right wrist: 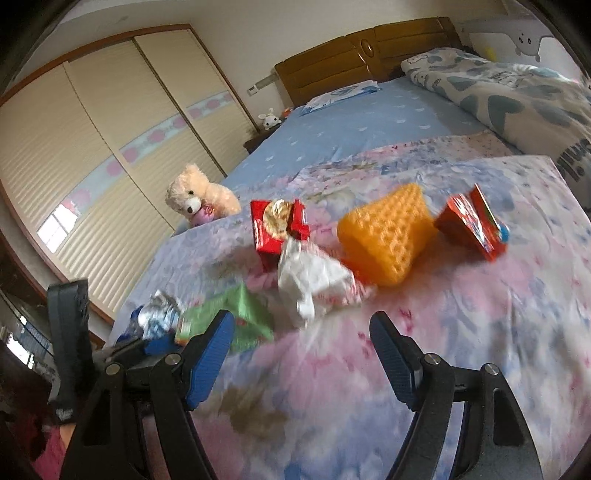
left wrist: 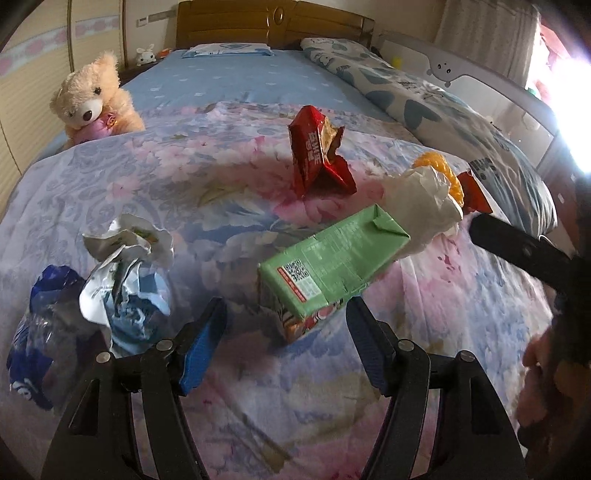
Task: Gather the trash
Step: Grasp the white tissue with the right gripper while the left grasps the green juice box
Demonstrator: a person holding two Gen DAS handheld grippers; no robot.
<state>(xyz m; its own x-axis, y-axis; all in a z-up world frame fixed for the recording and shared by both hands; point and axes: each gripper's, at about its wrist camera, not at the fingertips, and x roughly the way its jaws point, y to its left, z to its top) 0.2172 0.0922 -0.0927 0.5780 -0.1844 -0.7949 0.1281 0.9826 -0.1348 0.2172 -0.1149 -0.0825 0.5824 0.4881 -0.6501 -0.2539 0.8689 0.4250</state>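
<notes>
A green drink carton (left wrist: 332, 266) lies on the flowered quilt, and its near end sits between the jaws of my left gripper (left wrist: 284, 332). The jaws are open, with a gap on the left pad's side. Left of it lie a crumpled white-and-blue bag (left wrist: 125, 280) and a blue plastic wrapper (left wrist: 40, 332). A torn red snack packet (left wrist: 314, 155) stands farther back. My right gripper (right wrist: 301, 343) is open and empty, just short of a crumpled white wrapper (right wrist: 310, 280). Behind that are an orange mesh piece (right wrist: 384, 236) and a red box (right wrist: 476, 221).
A teddy bear (left wrist: 94, 99) sits at the quilt's far left corner. A rolled blue-heart duvet (left wrist: 424, 96) runs along the right side of the bed, with a wooden headboard (left wrist: 273, 22) behind. Sliding wardrobe doors (right wrist: 92, 155) stand on the left. A person's hand (left wrist: 546, 376) shows at right.
</notes>
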